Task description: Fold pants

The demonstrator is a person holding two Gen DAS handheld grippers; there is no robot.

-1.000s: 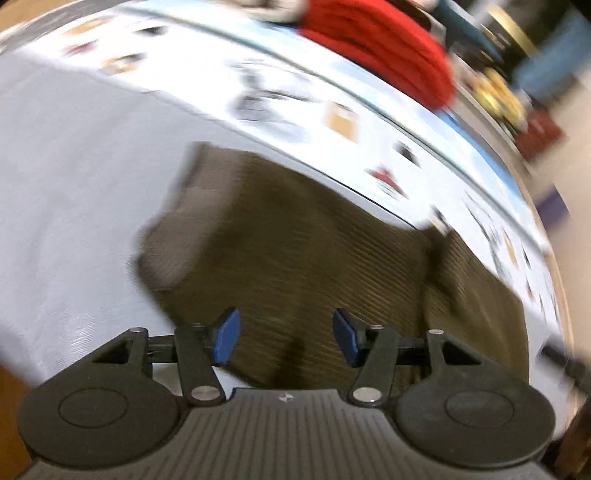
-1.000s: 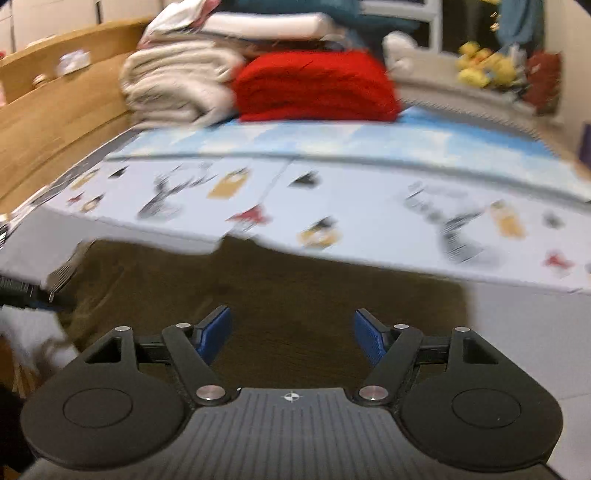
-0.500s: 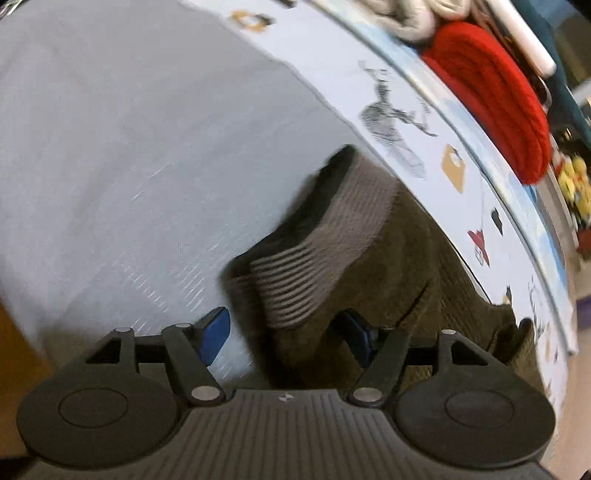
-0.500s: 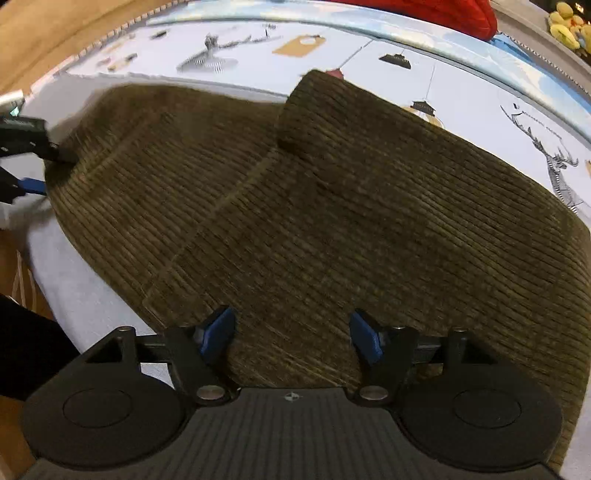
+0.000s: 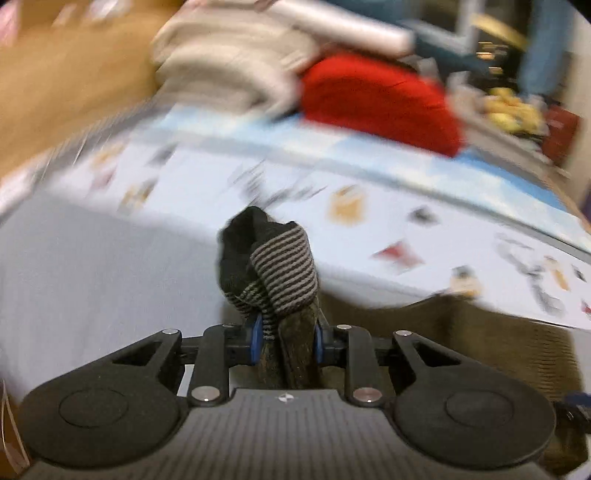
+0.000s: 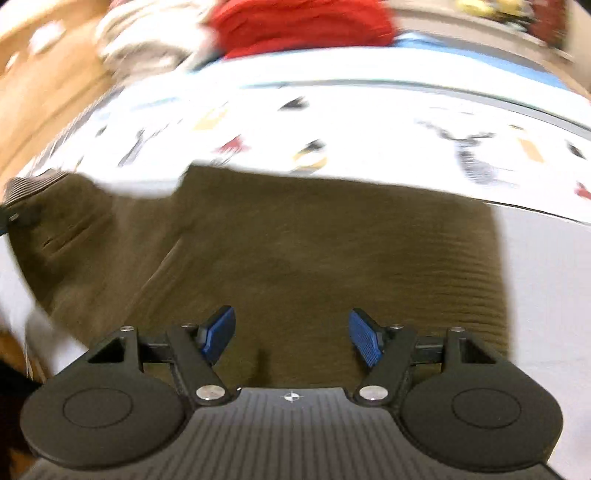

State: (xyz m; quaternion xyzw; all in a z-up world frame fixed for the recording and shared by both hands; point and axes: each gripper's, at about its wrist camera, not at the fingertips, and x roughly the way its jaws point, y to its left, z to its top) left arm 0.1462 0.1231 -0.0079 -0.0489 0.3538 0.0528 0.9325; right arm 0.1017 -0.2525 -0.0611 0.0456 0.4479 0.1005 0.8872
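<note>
Left wrist view: the left gripper [image 5: 284, 339] is clamped on the pants [image 5: 480, 343], its blue pads [image 5: 256, 338] pressed against a bunched fold of olive corduroy. The striped waistband [image 5: 284, 269] sticks up out of the jaws, curled over itself, with its black lining showing at the top. From the grip the pants run away to the right, lying on the bed [image 5: 92, 273], so their long axis goes left to right across the view. The far end is cut off at the right edge. Behind lie a printed sheet [image 5: 369, 221], a red blanket [image 5: 376, 99] and a beige pile [image 5: 229, 70], all blurred.

Right wrist view: the right gripper [image 6: 291, 336] is spread wide and holds nothing; its blue pads [image 6: 218, 334] hang just above the pants [image 6: 314, 251]. The pants lie flat on the bed [image 6: 546, 280], long axis left to right, with the striped waistband [image 6: 22, 188] at the far left edge and a straight folded edge on the right. A seam runs slantwise from the lower left towards the middle. The upper edge of the pants overlaps the printed sheet [image 6: 369, 125]. The red blanket [image 6: 303, 22] shows at the top, blurred.
</note>
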